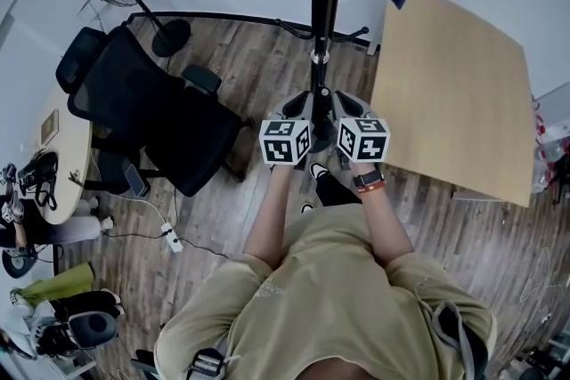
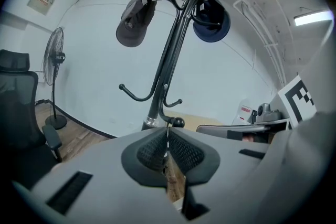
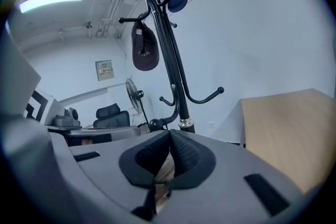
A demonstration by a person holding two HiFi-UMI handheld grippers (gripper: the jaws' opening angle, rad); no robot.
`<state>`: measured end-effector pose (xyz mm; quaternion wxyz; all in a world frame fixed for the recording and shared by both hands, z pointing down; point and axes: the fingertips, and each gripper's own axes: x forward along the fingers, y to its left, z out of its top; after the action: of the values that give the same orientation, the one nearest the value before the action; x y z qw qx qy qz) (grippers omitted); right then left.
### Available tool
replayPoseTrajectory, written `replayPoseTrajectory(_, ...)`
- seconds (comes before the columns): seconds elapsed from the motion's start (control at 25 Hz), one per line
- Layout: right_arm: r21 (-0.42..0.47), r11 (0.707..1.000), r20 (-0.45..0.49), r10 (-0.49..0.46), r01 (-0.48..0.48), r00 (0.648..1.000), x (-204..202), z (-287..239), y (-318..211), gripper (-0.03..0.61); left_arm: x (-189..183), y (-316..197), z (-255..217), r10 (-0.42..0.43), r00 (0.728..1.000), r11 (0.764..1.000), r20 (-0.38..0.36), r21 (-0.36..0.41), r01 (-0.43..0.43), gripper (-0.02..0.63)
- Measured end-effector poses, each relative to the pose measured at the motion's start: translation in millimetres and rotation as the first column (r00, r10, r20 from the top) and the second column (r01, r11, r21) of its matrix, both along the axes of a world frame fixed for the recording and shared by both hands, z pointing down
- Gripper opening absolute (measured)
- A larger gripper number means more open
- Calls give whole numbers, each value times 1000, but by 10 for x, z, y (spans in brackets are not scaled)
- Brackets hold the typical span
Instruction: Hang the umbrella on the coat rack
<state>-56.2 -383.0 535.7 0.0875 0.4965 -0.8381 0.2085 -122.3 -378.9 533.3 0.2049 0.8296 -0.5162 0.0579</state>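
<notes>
My jaws are pressed together, holding nothing, facing the coat rack (image 1: 325,4).
Left gripper (image 2: 167,136) and right gripper (image 3: 169,136) sit side by side; a dark cap (image 2: 135,19) hangs above.

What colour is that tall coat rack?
Black all over. The coat rack shows best in the left gripper view.

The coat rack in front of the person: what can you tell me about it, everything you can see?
The coat rack is a slim black pole, metal by its look, standing upright on the wooden floor beside a light wooden table. Curved arms with ball tips branch off high and low, and a silver collar rings the pole low down. A dark grey cap and a navy cap hang from upper arms. The lower hooks are bare.
</notes>
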Motion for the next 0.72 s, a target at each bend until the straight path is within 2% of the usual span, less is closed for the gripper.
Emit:
replayPoseTrajectory(0.12,57,998,1,31,-31,1000,141,-216,49,16,28,79,-249,-5,1000,998,-3,60,6,25)
replayPoseTrajectory(0.24,126,990,-8,69,-68,998,257,-417,98,15,-21,140,-448,-22,999,993,26,120,18,25)
replayPoseTrajectory(0.36,220,969,-25,125,-116,992,403,-574,199,15,-82,254,-534,-62,995,983,81,175,47,25)
replayPoseTrajectory(0.44,269,954,-32,149,-135,988,478,-641,275,15,-92,341,-562,-74,993,978,93,203,54,25)
replayPoseTrajectory(0.72,320,935,-32,170,-151,985,605,-689,540,15,-157,573,-610,-92,994,964,54,255,76,25)
